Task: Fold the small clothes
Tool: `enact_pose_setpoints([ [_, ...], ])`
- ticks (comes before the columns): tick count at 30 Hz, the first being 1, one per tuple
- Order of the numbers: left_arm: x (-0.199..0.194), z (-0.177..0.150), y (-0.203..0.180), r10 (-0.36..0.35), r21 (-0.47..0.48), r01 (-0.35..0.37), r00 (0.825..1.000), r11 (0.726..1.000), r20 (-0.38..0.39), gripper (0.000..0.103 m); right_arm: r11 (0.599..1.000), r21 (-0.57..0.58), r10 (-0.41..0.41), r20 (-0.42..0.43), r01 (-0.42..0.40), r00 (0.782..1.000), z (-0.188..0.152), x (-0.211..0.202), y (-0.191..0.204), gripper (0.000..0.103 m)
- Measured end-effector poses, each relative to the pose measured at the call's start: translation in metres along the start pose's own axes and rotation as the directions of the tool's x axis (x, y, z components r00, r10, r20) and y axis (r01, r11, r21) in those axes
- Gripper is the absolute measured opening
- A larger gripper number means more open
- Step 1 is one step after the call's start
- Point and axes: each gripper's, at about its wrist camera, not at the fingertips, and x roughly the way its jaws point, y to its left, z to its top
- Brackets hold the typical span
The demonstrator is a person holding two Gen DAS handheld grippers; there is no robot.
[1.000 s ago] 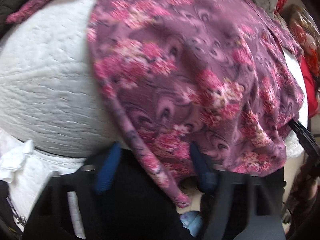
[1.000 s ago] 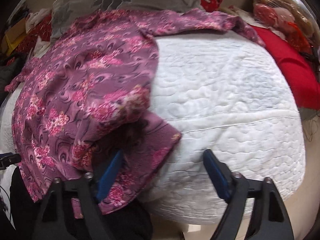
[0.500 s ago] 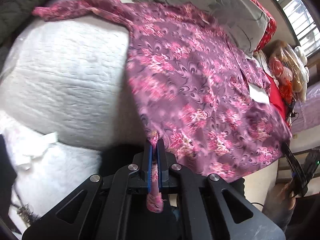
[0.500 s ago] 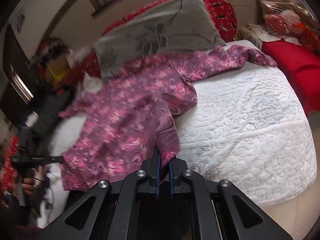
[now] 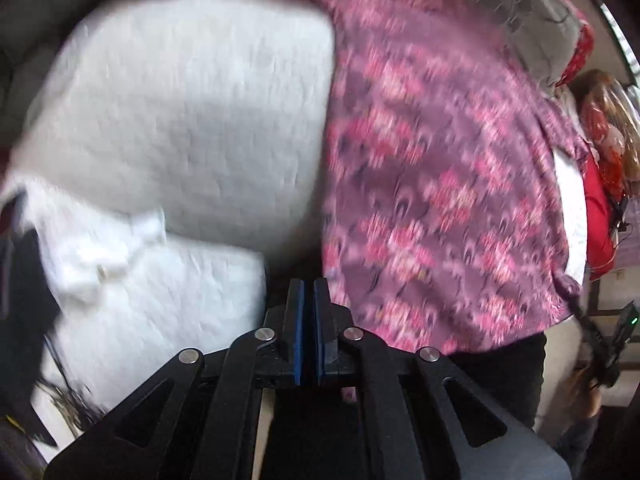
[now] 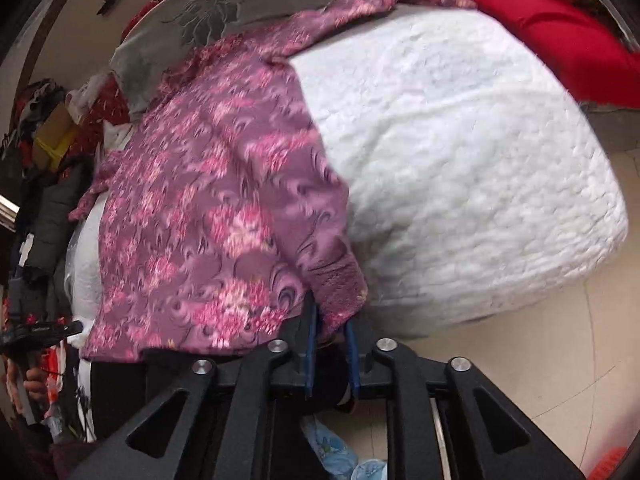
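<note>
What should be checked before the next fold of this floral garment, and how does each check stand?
1. Left gripper shut: ok.
2. Floral garment hem pinched in it: cannot tell, that view is blurred.
3. Right gripper holds the garment's corner: ok for now. The thick corner fills the gap between the pads, though the jaws have just been opening.
4. Garment body lying on the white quilted mattress: ok.
5. Sleeves folded in: not ok, both stick out sideways.
</note>
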Motion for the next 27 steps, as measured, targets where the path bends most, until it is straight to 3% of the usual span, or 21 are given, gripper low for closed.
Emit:
enact_pose_setpoints([
  [1, -0.003, 0.006, -0.005, 0.004, 0.017, -0.004, 1.000, 1.000, 0.020, 0.010, 1.000, -0.010, -0.013, 0.034, 0.013, 0.999, 0.008, -0.003, 0.003, 0.022],
  [3, -0.002, 0.023, -0.024, -0.014, 0.052, 0.012, 0.998, 0.999, 0.054, 0.031, 0.999, -0.038, 0.005, 0.090, -0.001, 0.996, 0.029, -0.002, 0.012, 0.023],
  [4, 0.001, 0.031, -0.035, -0.016, 0.064, 0.012, 0.998, 0.998, 0.064, 0.049, 0.998, -0.056, 0.017, 0.104, -0.012, 0.994, 0.040, 0.003, 0.020, 0.024],
  [5, 0.007, 0.043, -0.048, -0.008, 0.072, 0.002, 0.997, 0.997, 0.079, 0.055, 0.997, -0.078, 0.019, 0.117, -0.009, 0.993, 0.048, 0.009, 0.028, 0.026],
  [10, 0.044, 0.076, -0.100, 0.026, 0.121, -0.035, 0.997, 0.992, 0.073, 0.055, 0.991, -0.133, -0.009, 0.097, 0.022, 0.995, 0.077, 0.060, 0.051, 0.025],
  [13, 0.075, 0.084, -0.118, 0.083, 0.150, -0.091, 0.995, 0.984, 0.058, 0.055, 0.993, -0.109, -0.054, -0.019, 0.051, 0.998, 0.069, 0.081, 0.033, 0.025],
  [14, 0.084, 0.085, -0.120, 0.102, 0.163, -0.107, 0.994, 0.981, 0.037, 0.055, 0.992, -0.111, -0.069, -0.048, 0.063, 0.996, 0.066, 0.085, 0.024, 0.019],
  [16, 0.098, 0.086, -0.121, 0.123, 0.180, -0.120, 0.992, 0.976, -0.003, 0.056, 0.996, -0.087, -0.013, -0.037, 0.010, 0.999, 0.069, 0.075, 0.012, 0.017],
  [20, 0.095, 0.088, -0.119, 0.096, 0.183, -0.100, 0.995, 0.978, 0.027, 0.060, 0.997, 0.074, 0.015, 0.135, -0.025, 0.991, 0.118, 0.033, -0.038, 0.027],
  [22, 0.098, 0.090, -0.116, 0.092, 0.171, -0.093, 0.996, 0.981, 0.014, 0.063, 0.983, 0.179, -0.012, 0.201, -0.025, 0.980, 0.150, 0.025, -0.069, 0.038],
  [27, 0.104, 0.095, -0.115, 0.069, 0.145, -0.069, 0.998, 0.987, 0.006, 0.076, 0.890, 0.444, -0.033, 0.285, -0.101, 0.958, 0.230, 0.038, -0.153, 0.044],
])
